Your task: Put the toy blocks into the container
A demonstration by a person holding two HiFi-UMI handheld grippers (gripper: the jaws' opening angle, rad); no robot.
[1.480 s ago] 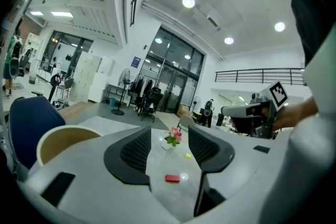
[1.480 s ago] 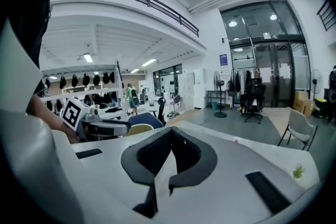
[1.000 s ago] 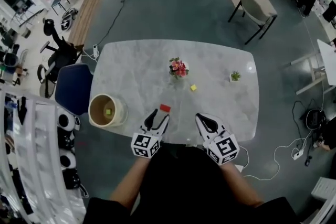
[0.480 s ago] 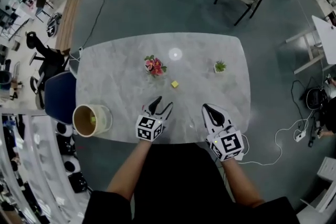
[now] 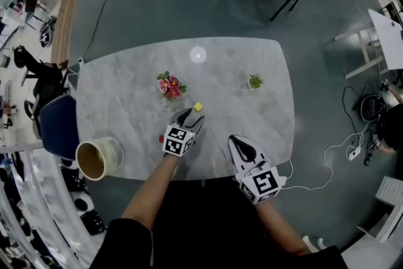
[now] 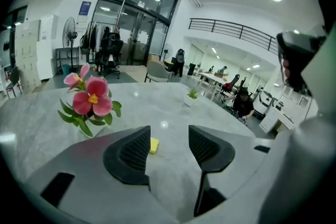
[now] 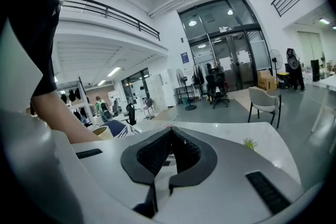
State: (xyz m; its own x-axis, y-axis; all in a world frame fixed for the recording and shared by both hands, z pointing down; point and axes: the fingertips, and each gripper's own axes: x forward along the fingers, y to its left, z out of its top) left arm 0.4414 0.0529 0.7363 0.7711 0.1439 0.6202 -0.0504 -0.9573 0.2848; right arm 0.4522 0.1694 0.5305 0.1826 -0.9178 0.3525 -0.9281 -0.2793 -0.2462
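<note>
While the left gripper (image 6: pixel 168 132) is spread, the right gripper (image 7: pixel 170 132) is closed, both empty. A small yellow block (image 6: pixel 154 145) is seen near the flowers (image 6: pixel 90 100).

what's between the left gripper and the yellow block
Nothing but bare table. In the left gripper view, the yellow block lies just ahead of the open left gripper.

Left hand-held gripper (image 5: pixel 183 116) near yellow block (image 5: pixel 198 107), container (image 5: pixel 116 152) at table (image 5: pixel 252 120) edge
</note>
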